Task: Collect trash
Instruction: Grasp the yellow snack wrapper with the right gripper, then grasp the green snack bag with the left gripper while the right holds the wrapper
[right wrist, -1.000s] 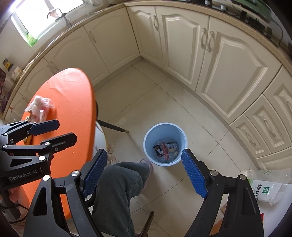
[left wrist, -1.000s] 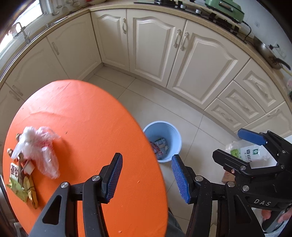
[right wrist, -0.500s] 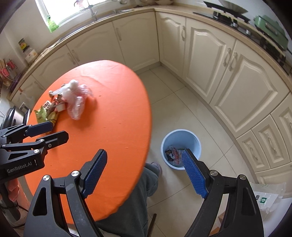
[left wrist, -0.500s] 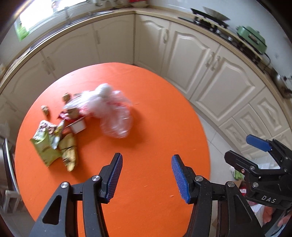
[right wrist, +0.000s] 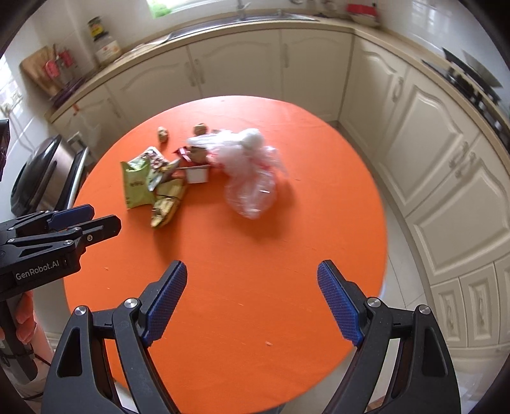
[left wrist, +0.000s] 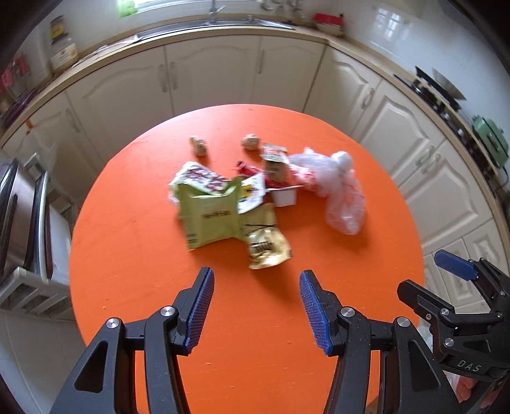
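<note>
Trash lies in a heap on the round orange table [left wrist: 134, 254]: a green snack bag [left wrist: 208, 216], a gold wrapper [left wrist: 266, 245], a small white tub [left wrist: 285, 196], a crumpled clear plastic bag [left wrist: 338, 188] and two brown crumpled scraps [left wrist: 199, 146]. My left gripper [left wrist: 256, 307] is open and empty above the table's near side, short of the gold wrapper. My right gripper [right wrist: 251, 301] is open and empty above the table, with the plastic bag [right wrist: 251, 172] and green bag [right wrist: 137, 183] ahead. Each gripper shows in the other's view, the right [left wrist: 446, 274] and the left [right wrist: 84, 219]. The bin is out of view.
Cream kitchen cabinets [right wrist: 424, 153] curve around the back and right, with a sink counter [left wrist: 204, 25] behind. A metal appliance and rack [left wrist: 19, 223] stand left of the table. Tiled floor [right wrist: 408, 242] shows to the right of the table.
Both grippers have swung left from the blue bin on the floor to face the table. The trash heap now sits centred ahead. Both jaws stayed open.
</note>
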`<state>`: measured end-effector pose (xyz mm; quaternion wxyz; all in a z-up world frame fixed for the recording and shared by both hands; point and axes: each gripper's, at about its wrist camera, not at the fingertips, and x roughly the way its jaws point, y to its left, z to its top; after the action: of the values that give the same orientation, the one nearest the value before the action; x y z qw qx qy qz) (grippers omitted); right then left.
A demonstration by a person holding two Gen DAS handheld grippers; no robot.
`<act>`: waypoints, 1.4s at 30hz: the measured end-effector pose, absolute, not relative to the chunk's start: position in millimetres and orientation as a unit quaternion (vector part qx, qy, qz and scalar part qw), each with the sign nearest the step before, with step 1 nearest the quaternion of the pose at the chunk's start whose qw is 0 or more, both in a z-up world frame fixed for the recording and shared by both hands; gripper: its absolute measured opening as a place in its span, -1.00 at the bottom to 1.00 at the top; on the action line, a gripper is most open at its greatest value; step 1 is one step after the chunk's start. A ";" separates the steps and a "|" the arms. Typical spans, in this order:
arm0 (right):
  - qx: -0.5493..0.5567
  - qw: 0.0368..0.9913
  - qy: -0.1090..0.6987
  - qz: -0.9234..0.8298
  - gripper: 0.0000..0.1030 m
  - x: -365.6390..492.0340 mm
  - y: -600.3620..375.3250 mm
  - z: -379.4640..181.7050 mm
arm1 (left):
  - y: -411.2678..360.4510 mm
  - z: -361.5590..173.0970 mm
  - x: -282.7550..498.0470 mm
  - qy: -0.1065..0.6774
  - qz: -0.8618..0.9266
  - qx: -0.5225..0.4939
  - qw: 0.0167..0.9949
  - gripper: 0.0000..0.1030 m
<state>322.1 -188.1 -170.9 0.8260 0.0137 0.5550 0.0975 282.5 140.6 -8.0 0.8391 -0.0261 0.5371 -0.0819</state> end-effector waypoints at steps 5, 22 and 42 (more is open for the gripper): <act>-0.005 0.814 0.567 0.128 0.66 342.5 -141.4 -177.1 | 181.7 -10.8 284.6 0.543 -0.058 -0.052 0.836 0.00; -0.085 0.747 0.644 0.145 0.47 423.8 -35.8 -252.9 | 252.9 -56.1 325.5 0.574 -0.034 -0.119 0.810 0.00; -0.068 0.742 0.649 0.152 -0.33 383.0 -108.1 -253.2 | 201.3 -67.7 341.3 0.587 -0.077 -0.123 0.796 0.04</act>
<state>383.0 -108.1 -253.2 0.7425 -0.0682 0.6489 0.1516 341.3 201.3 -67.7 0.7963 -0.1229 0.5872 -0.0771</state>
